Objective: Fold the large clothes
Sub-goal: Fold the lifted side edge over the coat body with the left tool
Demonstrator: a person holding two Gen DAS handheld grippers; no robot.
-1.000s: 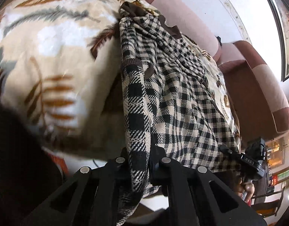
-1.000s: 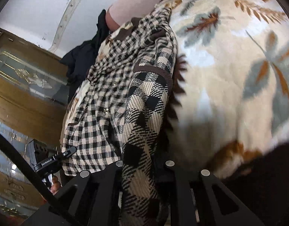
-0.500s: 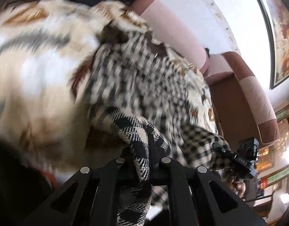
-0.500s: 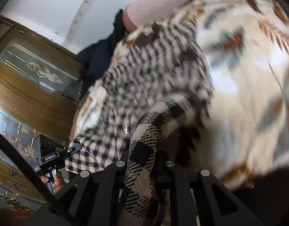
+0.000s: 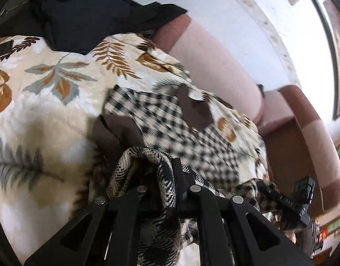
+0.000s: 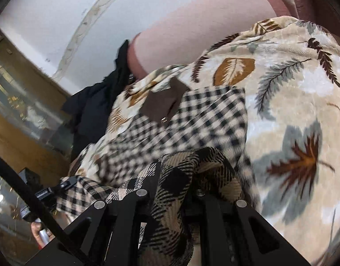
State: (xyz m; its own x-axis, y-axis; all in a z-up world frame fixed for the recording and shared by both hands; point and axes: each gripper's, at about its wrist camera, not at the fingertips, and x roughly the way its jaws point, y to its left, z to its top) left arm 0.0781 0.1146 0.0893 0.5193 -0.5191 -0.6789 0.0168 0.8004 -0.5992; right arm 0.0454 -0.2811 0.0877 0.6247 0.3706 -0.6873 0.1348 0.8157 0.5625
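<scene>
One checked shirt (image 5: pixel 170 128), black and beige with a brown collar, lies on one leaf-print blanket (image 5: pixel 48 102) spread over a pink and brown sofa (image 5: pixel 216 66). Its collar end sits toward the sofa's backrest, while its near edge is lifted off the blanket and doubled toward the collar.

Two grippers are at work, one per hand. The left gripper (image 5: pixel 167 177) has its jaws pinched nearly together on a bunched fold of the shirt's near edge, the cloth hanging down between the fingers. The right gripper (image 6: pixel 176 181) is likewise closed tight on a second bunch of the same edge, toward the sofa's armrest end. Each shows small in the other's view, the raised hem stretched between them, and a hand (image 6: pixel 40 232) grips the left one's handle.

One black garment (image 5: pixel 92 8) is heaped at the sofa's other end, partly over the blanket's far corner. One dark phone-like slab (image 5: pixel 2 49) lies on the blanket near it. One framed picture (image 5: pixel 334 51) hangs on the white wall behind the sofa.
</scene>
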